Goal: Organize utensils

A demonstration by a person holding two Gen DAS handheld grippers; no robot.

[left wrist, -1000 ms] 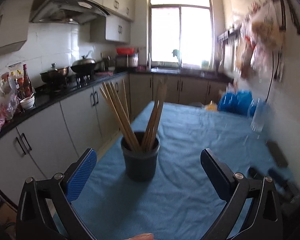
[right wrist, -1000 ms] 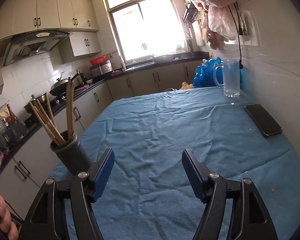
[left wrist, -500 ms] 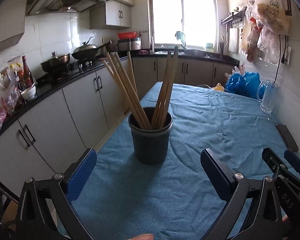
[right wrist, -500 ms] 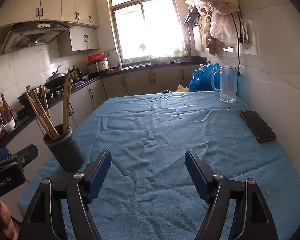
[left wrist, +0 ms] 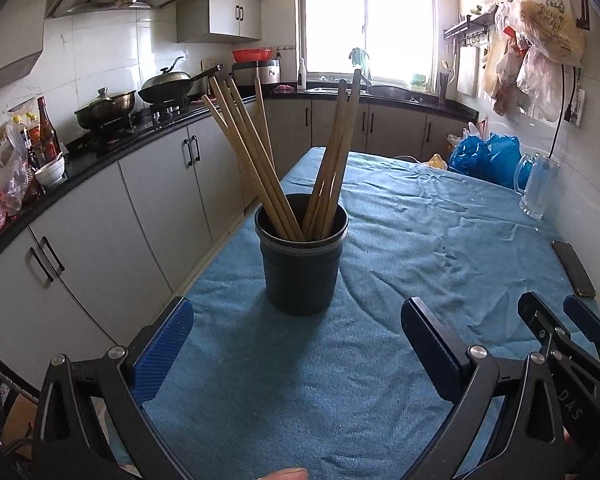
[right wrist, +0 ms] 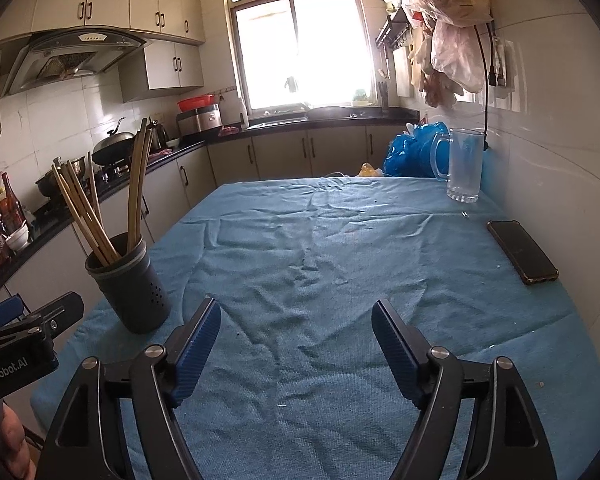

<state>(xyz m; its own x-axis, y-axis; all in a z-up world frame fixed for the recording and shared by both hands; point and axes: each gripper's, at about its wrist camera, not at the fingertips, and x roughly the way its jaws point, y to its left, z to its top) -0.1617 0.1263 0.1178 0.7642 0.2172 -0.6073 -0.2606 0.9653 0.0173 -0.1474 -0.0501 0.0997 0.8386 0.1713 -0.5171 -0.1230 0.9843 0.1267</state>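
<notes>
The dark holder (left wrist: 301,258) stands upright on the blue cloth of the table (left wrist: 440,240), near its left edge, with two bundles of wooden chopsticks (left wrist: 260,160) leaning out of it, one fanned left and one right. The left tool (left wrist: 296,344) hangs just short of the holder, lined up with it, its blue pads spread wide with nothing between them; the right tool (right wrist: 296,344) sits further to the right over bare cloth, its jaws having just been opening, likewise wide and empty. The step in hand appears to be the approach to the holder, with the left tool likely steadying it or picking a stick. To do this well, the left tool should come in low at the holder's body rather than at the sticks, since the leaning sticks would lever the light holder over if bumped near their tips. If a stick is to be drawn out, gripping low, just above the rim, and pulling along its lean would avoid dragging its neighbours. The wrinkled cloth may slide, so any push should be gentle. The phone (right wrist: 522,251) and glass mug (right wrist: 462,166) lie well apart, out of the way.
</notes>
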